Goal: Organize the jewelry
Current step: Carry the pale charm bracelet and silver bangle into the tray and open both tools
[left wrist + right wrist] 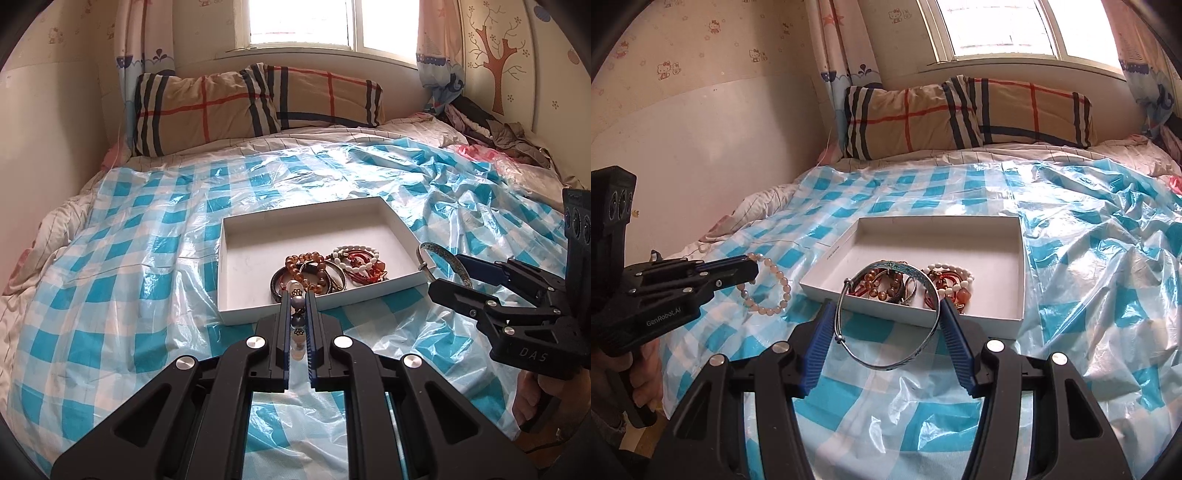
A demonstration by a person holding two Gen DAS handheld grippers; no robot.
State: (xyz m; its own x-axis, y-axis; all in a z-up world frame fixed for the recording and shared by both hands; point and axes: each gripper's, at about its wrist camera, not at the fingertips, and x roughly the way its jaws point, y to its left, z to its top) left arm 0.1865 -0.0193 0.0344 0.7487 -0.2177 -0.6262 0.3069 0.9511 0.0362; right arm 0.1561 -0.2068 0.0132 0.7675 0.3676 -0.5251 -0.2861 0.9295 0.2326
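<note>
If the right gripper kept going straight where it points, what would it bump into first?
Probably the white box. The right gripper, carrying the bangle, aims down at the box's near edge, so it would likely meet that wall or the bracelets piled just behind it. Depth is hard to judge.

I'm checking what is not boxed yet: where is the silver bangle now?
The silver bangle sits between the right gripper fingers, above the checked sheet, just short of the white box near rim.

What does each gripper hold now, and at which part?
Left gripper pinches the pale bead bracelet on one side of its loop. Right gripper holds the metal bangle across its width, fingers on opposite outer edges.
</note>
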